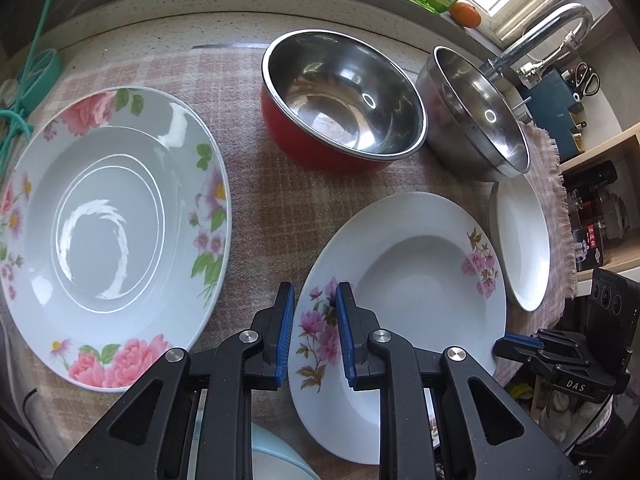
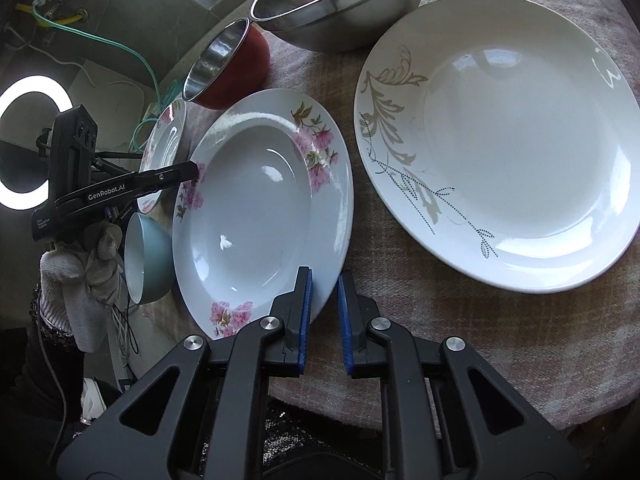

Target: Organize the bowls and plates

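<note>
Checked pink cloth (image 1: 256,208) over a speckled counter, faucet (image 1: 548,36) and window sill at the far right. Left wrist view: left gripper (image 1: 315,336) has its blue pads straddling the near-left rim of the small pink-flower plate (image 1: 420,280), gap narrow, rim between them; it looks clamped on that rim. Big rose plate (image 1: 116,236) lies to the left, apart from it. Behind: red bowl (image 1: 340,100) with steel inside, steel bowl (image 1: 476,112) just beside it on the right. Plain white plate (image 1: 520,240) at the right edge of the cloth, partly under the steel bowl's rim. Right gripper (image 1: 520,340) shows at the flower plate's right edge. Pale blue bowl rim (image 1: 276,460) at the bottom, mostly hidden. Right wrist view: right gripper (image 2: 325,308) narrow, pads either side of the near rim of the same flower plate (image 2: 256,208), apparently gripping it. Left gripper (image 2: 188,170) tip is on the plate's far-left rim, held by a gloved hand (image 2: 80,272). Blue bowl (image 2: 146,256) tilted on its side, just beside the plate's left edge. Leaf-pattern white plate (image 2: 520,160) to the right, flat on the cloth, apart. Ring light (image 2: 24,140) glows far left.
</note>
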Demonstrator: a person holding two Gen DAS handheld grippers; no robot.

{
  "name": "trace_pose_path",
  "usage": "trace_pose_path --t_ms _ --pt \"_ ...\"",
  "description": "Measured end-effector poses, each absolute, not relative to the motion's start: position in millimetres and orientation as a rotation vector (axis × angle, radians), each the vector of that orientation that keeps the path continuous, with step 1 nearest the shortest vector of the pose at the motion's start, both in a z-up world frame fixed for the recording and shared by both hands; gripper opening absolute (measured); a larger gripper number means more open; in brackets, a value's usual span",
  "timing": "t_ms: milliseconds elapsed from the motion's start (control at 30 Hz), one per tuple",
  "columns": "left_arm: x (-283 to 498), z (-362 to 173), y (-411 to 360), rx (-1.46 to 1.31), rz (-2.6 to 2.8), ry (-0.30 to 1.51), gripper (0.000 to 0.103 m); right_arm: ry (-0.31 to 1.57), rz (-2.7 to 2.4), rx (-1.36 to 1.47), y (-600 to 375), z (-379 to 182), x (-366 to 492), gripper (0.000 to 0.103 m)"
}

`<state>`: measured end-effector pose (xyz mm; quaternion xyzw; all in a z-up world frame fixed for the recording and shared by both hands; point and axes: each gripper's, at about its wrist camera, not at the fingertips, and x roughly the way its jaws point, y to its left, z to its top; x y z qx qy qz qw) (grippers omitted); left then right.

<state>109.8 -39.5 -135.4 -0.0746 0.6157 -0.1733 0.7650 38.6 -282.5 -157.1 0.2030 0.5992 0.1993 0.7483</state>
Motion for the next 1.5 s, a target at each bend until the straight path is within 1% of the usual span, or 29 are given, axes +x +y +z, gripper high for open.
trace_pose_path --t_ms 1067,1233,1500 --pt "95.1 -137.1 -51.9 -0.134 -0.392 1.353 0.019 1.339 0.449 0.431 -281.9 -159.9 27.4 0.013" --pt "94.3 -137.5 -51.6 -0.136 -0.392 1.353 0.019 1.347 0.451 0.435 -282.4 -161.0 28.6 0.016" --pt "94.3 -134.7 -51.4 -0.126 -0.383 1.342 0.019 1.335 0.435 0.393 -281.9 -154.8 29.8 0.016"
